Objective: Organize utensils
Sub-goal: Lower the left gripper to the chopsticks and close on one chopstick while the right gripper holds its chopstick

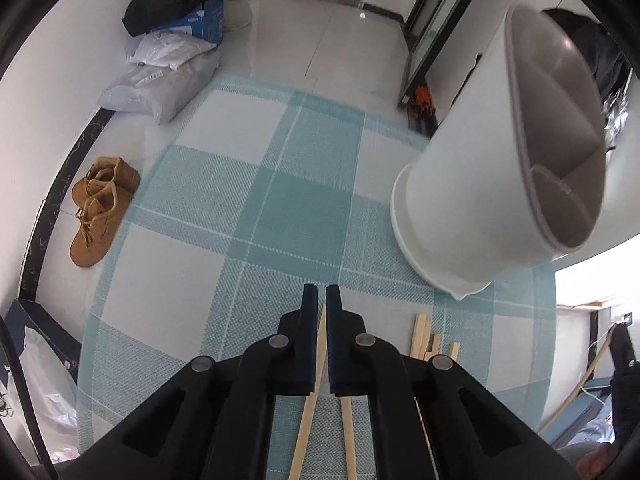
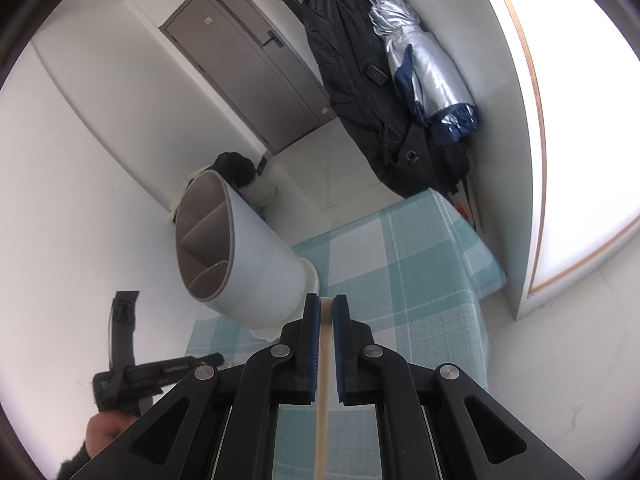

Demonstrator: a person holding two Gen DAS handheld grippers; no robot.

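Note:
My left gripper [image 1: 321,292] points steeply down at a teal checked cloth [image 1: 280,208] and is shut on a thin wooden chopstick [image 1: 306,432] that runs back between its fingers. A second chopstick [image 1: 347,436] lies beside it, and several more chopstick ends [image 1: 425,336] lie to the right. A white utensil holder [image 1: 460,200] with a grey divided inside stands at the right. My right gripper [image 2: 327,304] is shut on another wooden chopstick [image 2: 322,432], just right of the holder [image 2: 256,272]. The left gripper's body [image 2: 160,372] and the hand [image 2: 104,432] holding it show at lower left.
Tan boots [image 1: 100,212] and plastic bags [image 1: 160,80] lie on the floor past the cloth's left edge. Dark coats and a silver jacket [image 2: 424,68] hang on the wall to the right. A grey door [image 2: 248,72] stands behind the holder.

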